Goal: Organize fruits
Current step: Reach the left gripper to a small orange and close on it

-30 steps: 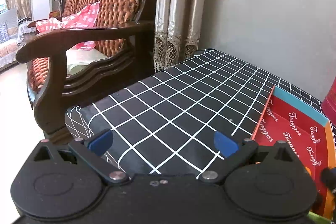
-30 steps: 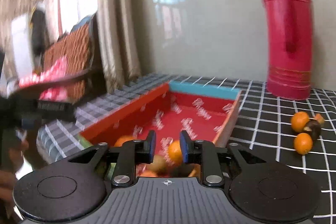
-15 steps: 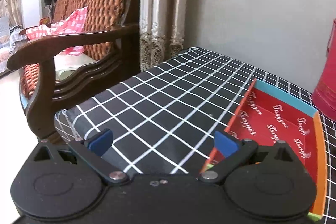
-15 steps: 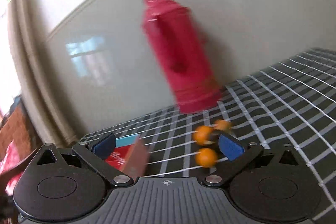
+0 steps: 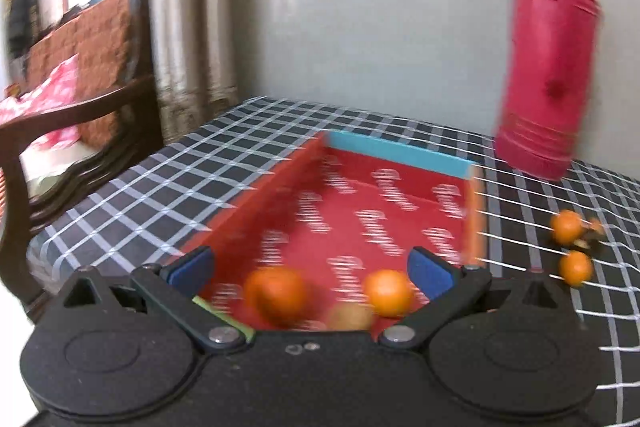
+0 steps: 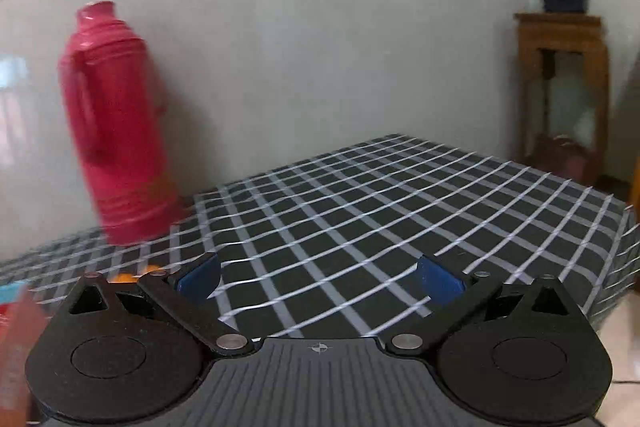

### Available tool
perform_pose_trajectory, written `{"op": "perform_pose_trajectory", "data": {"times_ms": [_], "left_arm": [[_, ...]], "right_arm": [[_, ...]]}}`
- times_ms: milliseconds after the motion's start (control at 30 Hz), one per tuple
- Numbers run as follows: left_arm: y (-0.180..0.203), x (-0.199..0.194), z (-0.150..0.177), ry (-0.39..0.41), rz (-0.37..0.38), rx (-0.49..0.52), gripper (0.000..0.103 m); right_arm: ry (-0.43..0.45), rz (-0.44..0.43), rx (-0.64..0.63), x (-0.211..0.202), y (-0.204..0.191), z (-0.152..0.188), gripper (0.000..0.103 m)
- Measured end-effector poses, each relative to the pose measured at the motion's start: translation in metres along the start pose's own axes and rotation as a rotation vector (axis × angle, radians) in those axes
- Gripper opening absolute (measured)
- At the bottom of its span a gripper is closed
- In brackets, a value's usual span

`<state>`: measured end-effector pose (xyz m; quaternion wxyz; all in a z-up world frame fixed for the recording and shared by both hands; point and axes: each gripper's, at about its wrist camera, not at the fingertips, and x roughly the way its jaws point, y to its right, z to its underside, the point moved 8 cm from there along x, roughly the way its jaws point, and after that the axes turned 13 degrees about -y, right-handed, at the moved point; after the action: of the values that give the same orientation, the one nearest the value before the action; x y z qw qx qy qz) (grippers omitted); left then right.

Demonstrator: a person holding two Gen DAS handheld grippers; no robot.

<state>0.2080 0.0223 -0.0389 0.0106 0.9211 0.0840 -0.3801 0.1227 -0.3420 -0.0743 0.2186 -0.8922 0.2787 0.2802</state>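
In the left wrist view a red box (image 5: 360, 211) with a blue far wall lies on the checked table. It holds two oranges (image 5: 276, 293) (image 5: 388, 291) and a brownish fruit (image 5: 350, 315) at its near end. My left gripper (image 5: 312, 267) is open and empty just above that near end. Two more oranges (image 5: 566, 225) (image 5: 576, 267) and a dark fruit (image 5: 588, 245) lie on the cloth right of the box. My right gripper (image 6: 318, 277) is open and empty over bare cloth; an orange (image 6: 128, 277) peeks behind its left finger.
A tall red thermos (image 5: 548, 67) (image 6: 116, 123) stands at the back by the wall. A wooden armchair (image 5: 72, 131) is left of the table. A wooden stand with a potted plant (image 6: 560, 87) is at the right. The table edge (image 6: 608, 291) drops off right.
Both grippers have swung right. The left view now takes in the box and its fruit. The right gripper opened, left the box and turned past the loose oranges toward bare cloth.
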Motion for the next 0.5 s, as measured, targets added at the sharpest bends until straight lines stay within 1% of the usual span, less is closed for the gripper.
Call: {"op": "perform_pose_trajectory", "data": {"times_ms": [167,333,367,400,433,500], "left_arm": [[0.059,-0.001,0.008,0.021,0.074,0.118,0.097],[0.119,0.0,0.022,0.034,0.153,0.258,0.096],[0.128,0.0,0.025,0.042,0.16,0.282,0.098],[0.136,-0.001,0.027,0.07,0.131,0.303,0.096],[0.146,-0.001,0.029,0.082,0.147,0.335,0.095],[0.163,0.0,0.033,0.071,0.201,0.373,0.091]], "right_arm": [[-0.012,0.018,0.018,0.001,0.022,0.002,0.103],[-0.011,0.033,0.015,0.01,0.03,-0.001,0.103],[-0.009,0.033,0.011,0.012,0.032,-0.002,0.103],[-0.008,0.035,0.009,0.011,0.032,-0.003,0.103],[-0.009,0.035,0.008,0.012,0.034,-0.003,0.103],[-0.009,0.031,0.007,0.011,0.037,-0.004,0.103]]}}
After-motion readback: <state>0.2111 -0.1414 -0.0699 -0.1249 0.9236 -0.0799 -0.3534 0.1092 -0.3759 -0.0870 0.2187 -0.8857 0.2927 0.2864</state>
